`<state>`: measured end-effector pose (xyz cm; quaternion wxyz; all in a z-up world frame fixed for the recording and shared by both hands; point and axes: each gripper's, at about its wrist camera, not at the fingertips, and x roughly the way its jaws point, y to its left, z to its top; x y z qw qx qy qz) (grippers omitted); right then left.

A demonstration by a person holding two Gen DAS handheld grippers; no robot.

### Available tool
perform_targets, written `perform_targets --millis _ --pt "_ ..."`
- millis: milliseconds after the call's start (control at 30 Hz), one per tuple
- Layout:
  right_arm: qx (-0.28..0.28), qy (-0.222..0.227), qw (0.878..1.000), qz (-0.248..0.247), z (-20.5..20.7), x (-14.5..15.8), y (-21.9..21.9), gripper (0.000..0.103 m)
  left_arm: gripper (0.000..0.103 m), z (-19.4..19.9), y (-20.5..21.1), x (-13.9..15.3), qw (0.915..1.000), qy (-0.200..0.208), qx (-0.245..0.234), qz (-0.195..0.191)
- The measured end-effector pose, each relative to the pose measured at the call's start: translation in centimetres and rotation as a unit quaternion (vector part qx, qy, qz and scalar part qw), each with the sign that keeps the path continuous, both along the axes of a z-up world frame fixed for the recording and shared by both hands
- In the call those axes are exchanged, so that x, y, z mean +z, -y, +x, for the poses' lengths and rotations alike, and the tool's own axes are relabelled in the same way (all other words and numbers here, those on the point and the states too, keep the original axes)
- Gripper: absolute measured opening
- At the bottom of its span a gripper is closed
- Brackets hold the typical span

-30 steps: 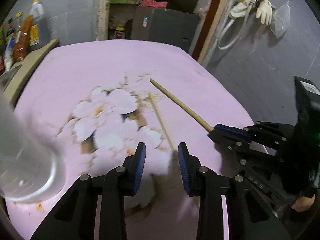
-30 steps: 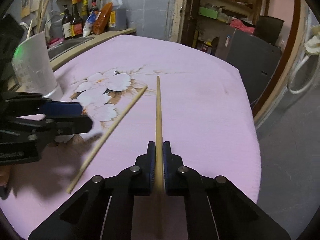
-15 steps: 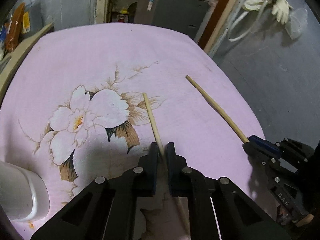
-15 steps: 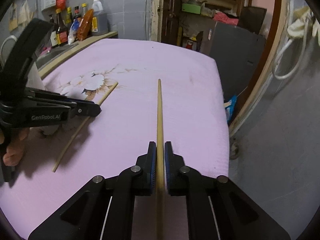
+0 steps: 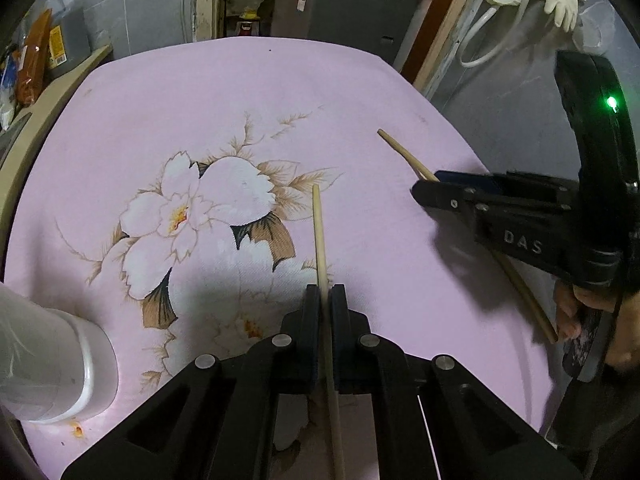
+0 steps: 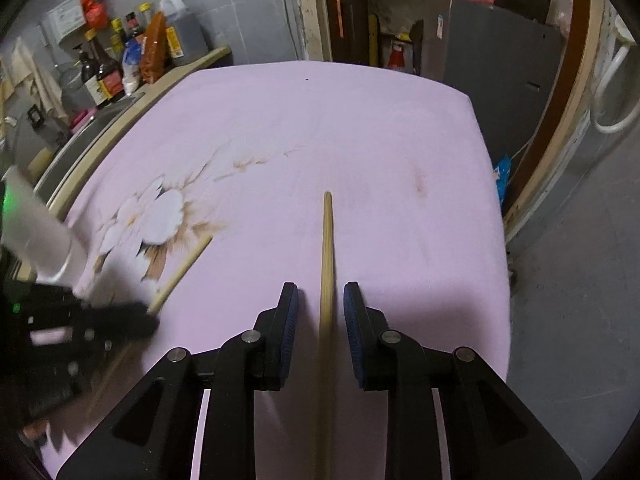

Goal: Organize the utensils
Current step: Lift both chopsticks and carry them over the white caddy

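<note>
Two wooden chopsticks lie on a pink flowered tablecloth (image 5: 224,92). My left gripper (image 5: 325,300) is shut on one chopstick (image 5: 319,232), which points away between the jaws; it also shows in the right wrist view (image 6: 182,270). My right gripper (image 6: 320,300) is open, its blue pads (image 6: 290,312) on either side of the second chopstick (image 6: 327,256) without touching it. In the left wrist view that chopstick (image 5: 404,154) passes under the right gripper (image 5: 430,188). A white plastic cup (image 5: 52,364) stands at the near left.
Sauce bottles (image 6: 120,56) stand on a counter beyond the table's left edge. A dark cabinet (image 6: 496,48) and a door frame (image 6: 560,92) stand beyond the far and right edges. Grey floor lies to the right.
My left gripper closed on its chopstick. My right gripper, shut on the second chopstick until half a second ago, has opened and the chopstick lies between its jaws.
</note>
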<state>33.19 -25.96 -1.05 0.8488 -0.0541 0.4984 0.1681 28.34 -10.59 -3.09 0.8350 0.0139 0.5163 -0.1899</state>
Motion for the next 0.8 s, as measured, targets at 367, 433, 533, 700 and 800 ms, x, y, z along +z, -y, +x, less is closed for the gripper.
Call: perform_targets --millis 367,433,533,700,800 --pt "-0.022 0.065 0.993 0.095 -5.1 2.9 1.7 0.004 0.002 -3.0 -0.9 1.4 0.9982 0.034 0.01 -0.048" --pt "-0.024 0.096 0.988 0.122 -6.6 4.0 1.8 0.004 0.002 -4.3 -1.3 2.3 0.9957 0.062 0.011 -0.068" --pt "-0.022 0.156 0.976 0.15 -8.6 5.9 1.7 0.004 0.002 -6.5 -2.2 4.0 0.9881 0.122 0.021 -0.091" --pt "-0.023 0.251 0.95 0.183 -11.9 8.2 0.8 0.004 0.002 -9.2 -3.2 6.6 0.9678 0.218 0.045 -0.117" --pt "-0.017 0.293 0.937 0.189 -12.9 9.7 -0.6 0.004 0.002 -10.9 -4.1 8.7 0.9498 0.279 0.062 -0.127"
